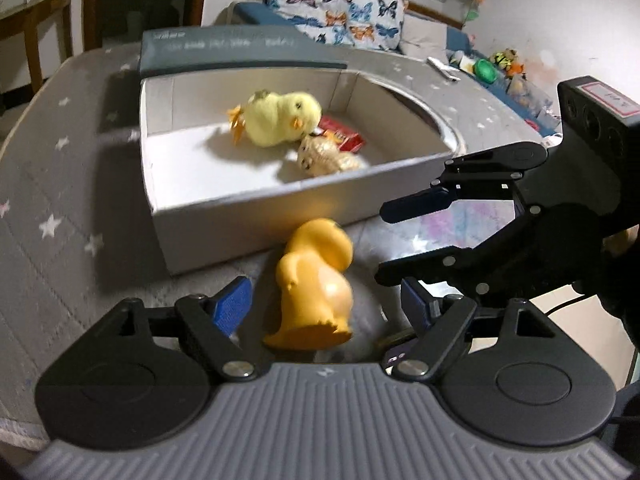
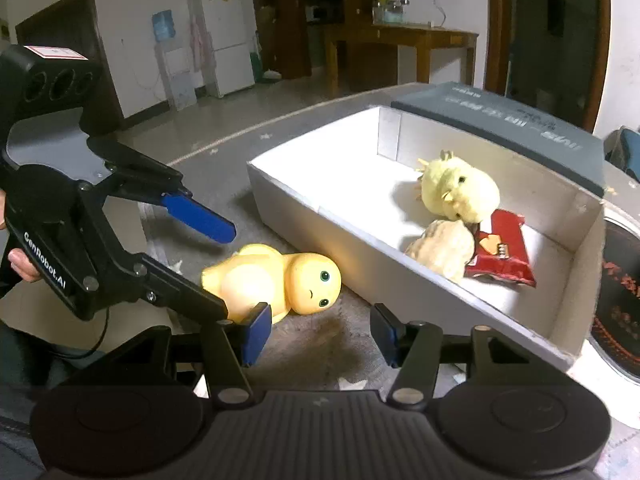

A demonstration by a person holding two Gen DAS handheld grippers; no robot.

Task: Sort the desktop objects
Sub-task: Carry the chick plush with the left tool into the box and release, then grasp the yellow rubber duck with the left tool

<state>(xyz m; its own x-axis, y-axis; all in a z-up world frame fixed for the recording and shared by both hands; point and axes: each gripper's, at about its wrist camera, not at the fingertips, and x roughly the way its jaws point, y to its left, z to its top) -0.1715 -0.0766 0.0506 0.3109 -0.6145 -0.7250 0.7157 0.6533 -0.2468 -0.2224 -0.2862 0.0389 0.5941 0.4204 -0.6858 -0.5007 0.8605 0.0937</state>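
A yellow rubber duck (image 1: 316, 280) lies on its side on the table, just in front of a white cardboard box (image 1: 280, 204). My left gripper (image 1: 326, 306) is open, its blue pads (image 1: 236, 304) on either side of the duck's body. In the right wrist view the duck (image 2: 276, 280) faces the camera, and the left gripper (image 2: 222, 270) straddles it from the left. My right gripper (image 2: 322, 336) is open and holds nothing, right of the duck (image 1: 382, 244). Inside the box (image 2: 360, 256) lie a plush chick (image 2: 460, 192), a beige toy (image 2: 444, 248) and a red snack packet (image 2: 504, 252).
The box's dark grey lid (image 2: 520, 128) lies behind it. A round black disc (image 2: 624, 300) sits on the table beyond the box's end. A grey star-print cloth (image 1: 60, 200) covers the table. A butterfly-print sofa (image 1: 344, 16) stands behind.
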